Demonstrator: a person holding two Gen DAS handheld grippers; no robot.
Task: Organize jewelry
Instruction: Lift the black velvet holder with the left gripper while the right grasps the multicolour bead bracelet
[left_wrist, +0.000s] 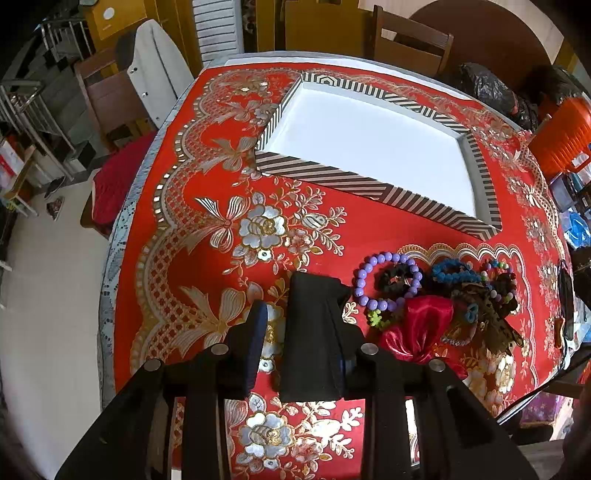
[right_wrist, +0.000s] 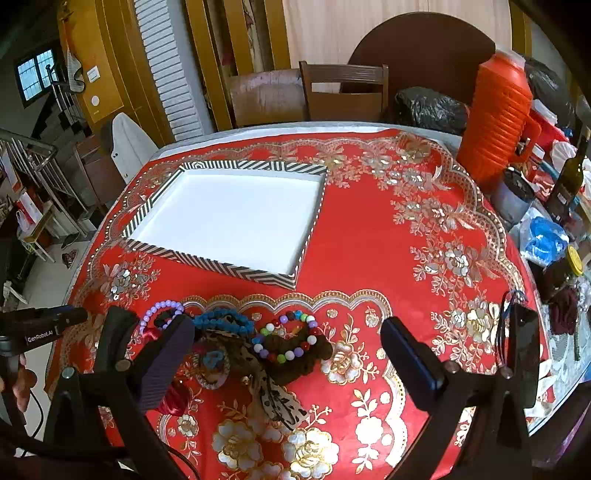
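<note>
Lying heaped, beaded bracelets (right_wrist: 258, 339), many colours

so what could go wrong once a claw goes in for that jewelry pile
1. The purple bead bracelet, blue bracelet and multicolour bracelet lie tangled with the red satin piece; lifting one may drag others.
2. The striped tray is empty and light-looking; a bump could slide it.

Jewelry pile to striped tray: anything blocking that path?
Nothing visible. Only bare red tablecloth lies between the jewelry pile and the striped tray, and the tray's white floor is empty.
</note>
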